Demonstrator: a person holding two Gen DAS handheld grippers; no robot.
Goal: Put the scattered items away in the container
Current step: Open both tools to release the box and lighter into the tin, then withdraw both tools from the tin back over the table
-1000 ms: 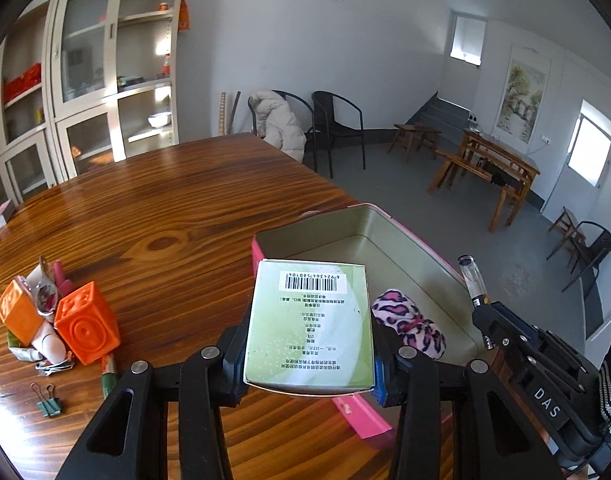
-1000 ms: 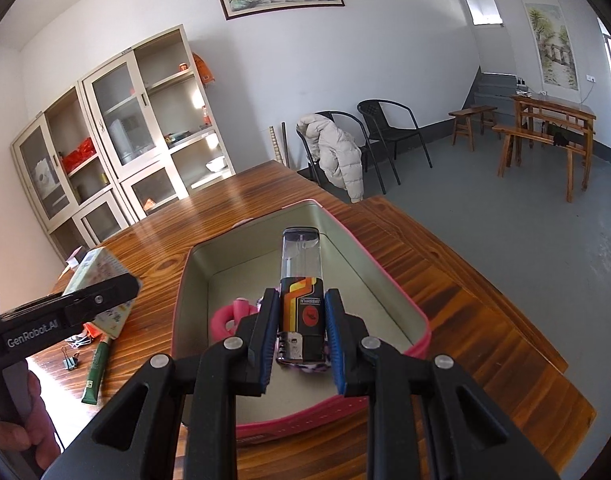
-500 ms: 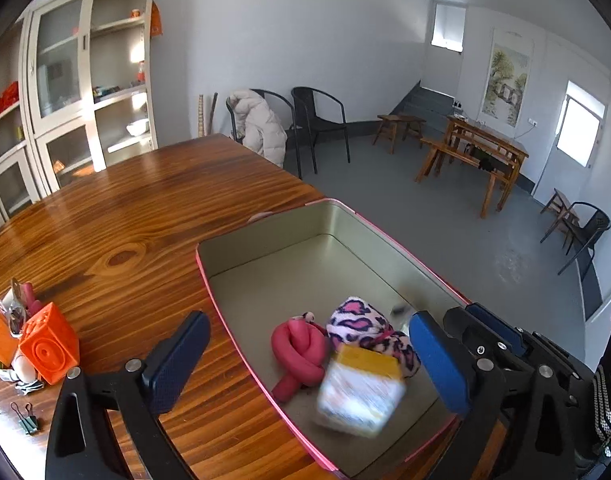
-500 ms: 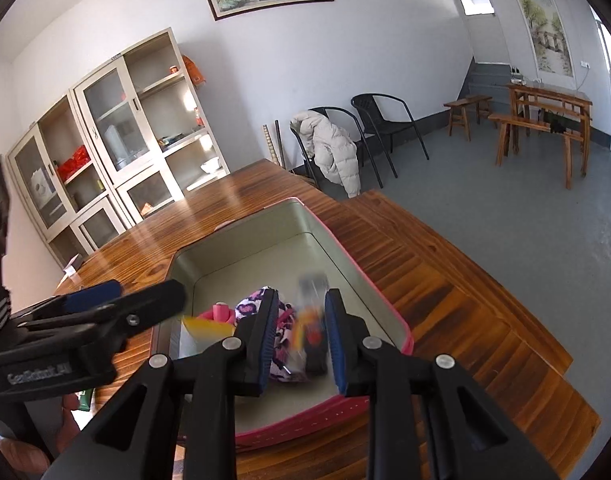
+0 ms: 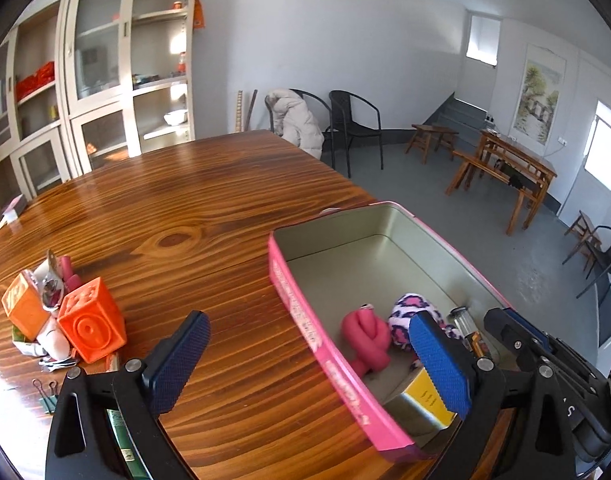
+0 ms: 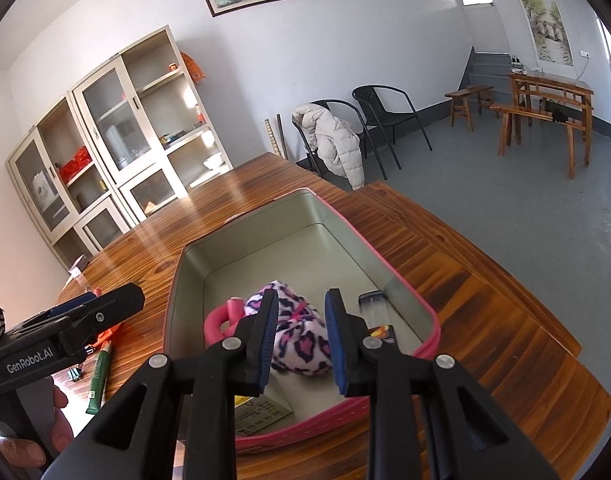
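Observation:
The pink tin (image 5: 305, 320) stands on the wooden table, its rim (image 6: 347, 224) also in the right wrist view. In it lie a pink foam curler (image 5: 365, 340), a leopard-print scrunchie (image 6: 301, 340), a yellow-and-green box (image 5: 421, 400) and a lighter (image 6: 375, 314). My left gripper (image 5: 309, 364) is wide open over the tin's near left wall, with nothing held. My right gripper (image 6: 301, 340) hovers over the scrunchie with its jaws opening and nothing between the pads. The lighter lies just right of its right finger (image 6: 337, 340).
Left of the tin are two orange cubes (image 5: 93, 328), a small pile of bits, binder clips (image 5: 45, 390) and a green tube (image 6: 99, 376). The table edge (image 6: 505, 280) runs close to the tin's right side. A person's hand (image 6: 57, 420) holds the left gripper.
My left gripper opened and the box fell into the tin. The right gripper let go of the lighter, which now lies on the tin's floor at the right.

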